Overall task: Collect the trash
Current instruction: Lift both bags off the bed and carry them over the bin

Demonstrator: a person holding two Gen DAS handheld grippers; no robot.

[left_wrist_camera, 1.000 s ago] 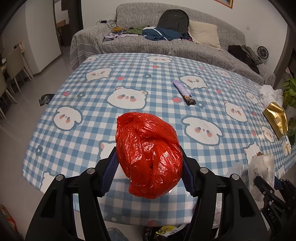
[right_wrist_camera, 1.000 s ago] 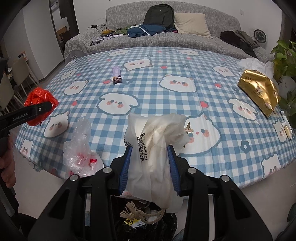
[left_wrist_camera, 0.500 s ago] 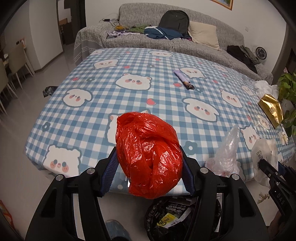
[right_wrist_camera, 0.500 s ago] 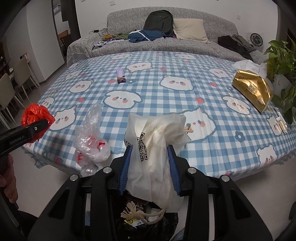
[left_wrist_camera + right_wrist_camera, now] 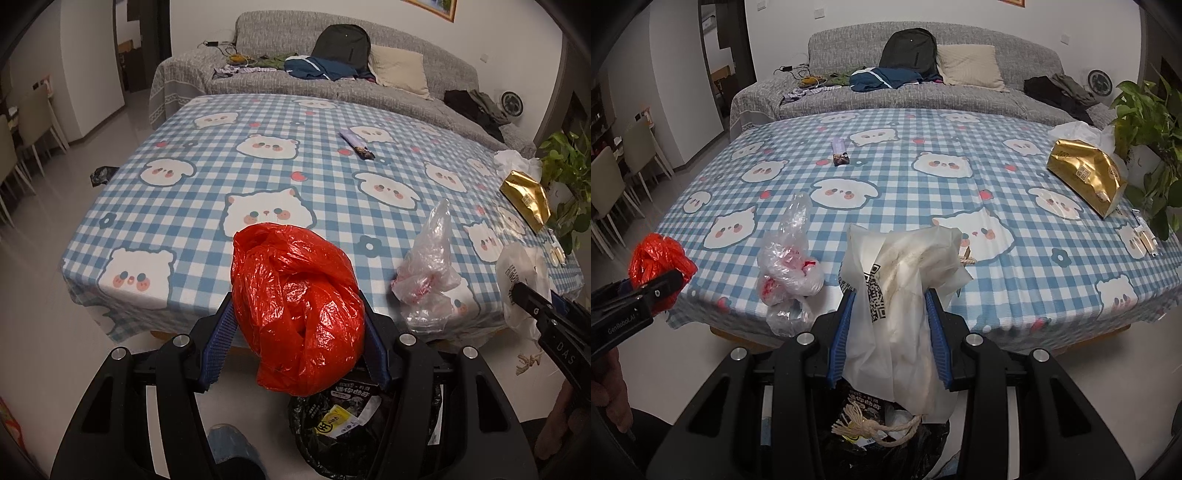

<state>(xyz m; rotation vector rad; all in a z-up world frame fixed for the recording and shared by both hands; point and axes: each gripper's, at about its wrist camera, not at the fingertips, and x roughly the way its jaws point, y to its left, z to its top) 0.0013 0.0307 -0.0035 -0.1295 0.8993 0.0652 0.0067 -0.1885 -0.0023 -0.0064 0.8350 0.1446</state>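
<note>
L to R. Bare floor (image 5: 44, 295) w/ open room off the worktop's left edge; chairs (image 5: 613, 184) stand well apart at far left. L tool (image 5: 295, 343) pinches a crumpled red bag (image 5: 295, 314) between its blue pads, held off the near edge of the worktop (image 5: 184, 192), above the floor. Just below, a black-lined trash bin (image 5: 354, 417) sits on the floor by that edge, wrappers inside. Clear plastic bag (image 5: 786, 266) lies right at the near edge, partly hanging over the cloth's hem. R tool (image 5: 890, 332) pinches a whitish bag (image 5: 901, 314) w/ a QR code, also off the edge, over the bin; a rope handle dangles into it. Mid-worktop is mostly bare checked cloth; a purple wrapper (image 5: 839, 152) lies toward the far side. Gold packet (image 5: 1086, 177) near the right edge, white crumpled paper (image 5: 1075, 131) behind it, potted plant (image 5: 1148, 122) just beyond the edge. Sofa (image 5: 960, 96) runs along the far edge.
</note>
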